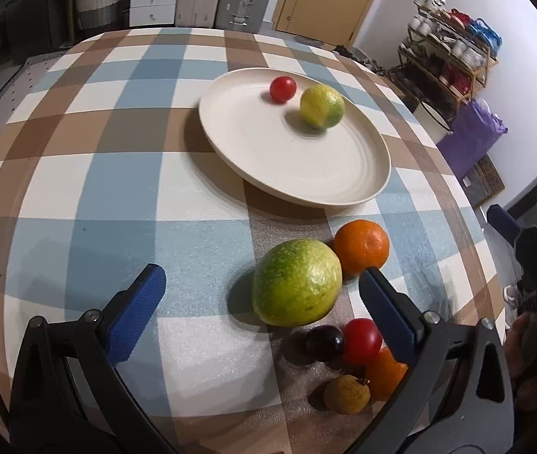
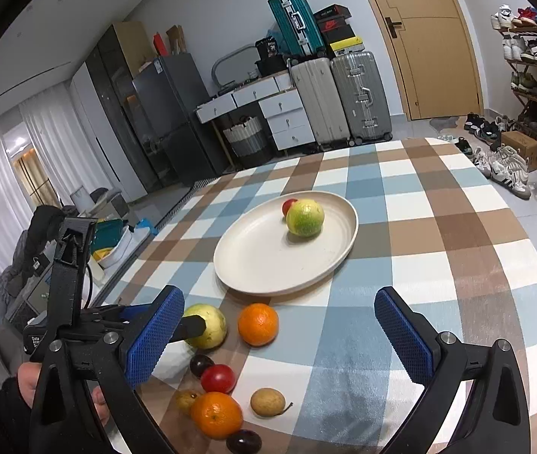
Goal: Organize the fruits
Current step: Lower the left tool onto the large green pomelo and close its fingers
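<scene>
Both my grippers hang wide open, holding nothing, over the checked table [image 1: 79, 189].
A large green fruit [image 1: 297, 282] lies just ahead between my left gripper [image 1: 261, 295] fingers; the plate [image 2: 253, 261] sits beyond my right gripper [image 2: 280, 325].

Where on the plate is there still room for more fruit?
The plate is mostly bare: only a small tomato and a green-yellow fruit sit near its far edge, so the near and middle parts are free. It is crowded in front of the plate, where the big green fruit touches an orange.
</scene>
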A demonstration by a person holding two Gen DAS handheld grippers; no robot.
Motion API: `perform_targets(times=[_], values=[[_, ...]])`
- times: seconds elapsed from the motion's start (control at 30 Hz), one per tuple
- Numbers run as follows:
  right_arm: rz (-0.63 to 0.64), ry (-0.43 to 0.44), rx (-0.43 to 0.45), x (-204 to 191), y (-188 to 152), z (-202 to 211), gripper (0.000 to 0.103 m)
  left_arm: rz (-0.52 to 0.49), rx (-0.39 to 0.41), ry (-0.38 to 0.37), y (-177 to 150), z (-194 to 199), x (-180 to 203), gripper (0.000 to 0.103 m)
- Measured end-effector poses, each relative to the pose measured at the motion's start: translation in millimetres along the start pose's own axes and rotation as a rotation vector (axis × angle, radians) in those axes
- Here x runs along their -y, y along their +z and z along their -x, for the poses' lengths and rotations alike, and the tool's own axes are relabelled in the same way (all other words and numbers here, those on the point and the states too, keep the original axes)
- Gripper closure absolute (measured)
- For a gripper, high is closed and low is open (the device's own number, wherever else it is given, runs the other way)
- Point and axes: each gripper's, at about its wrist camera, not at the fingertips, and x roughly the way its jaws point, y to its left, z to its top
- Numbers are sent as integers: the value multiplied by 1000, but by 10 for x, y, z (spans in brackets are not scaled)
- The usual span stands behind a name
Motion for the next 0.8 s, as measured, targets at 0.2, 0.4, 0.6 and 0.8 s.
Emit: perform_targets(times=[0.2,0.4,0.6,0.8], values=[[11,-9,-15,-6,-17,-37,0,-47,-19,-105,25,-165,-20,58],[1,2,-28,26,-38,-72,0,-69,-5,-123,35,-172,-39,58],[-1,14,-54,17,-48,-155,0,-58,15,-104,23,-89,-70,58],[-21,47,-96,18,-60,-271,0,-67,25,-77,-18,28,-114,58]])
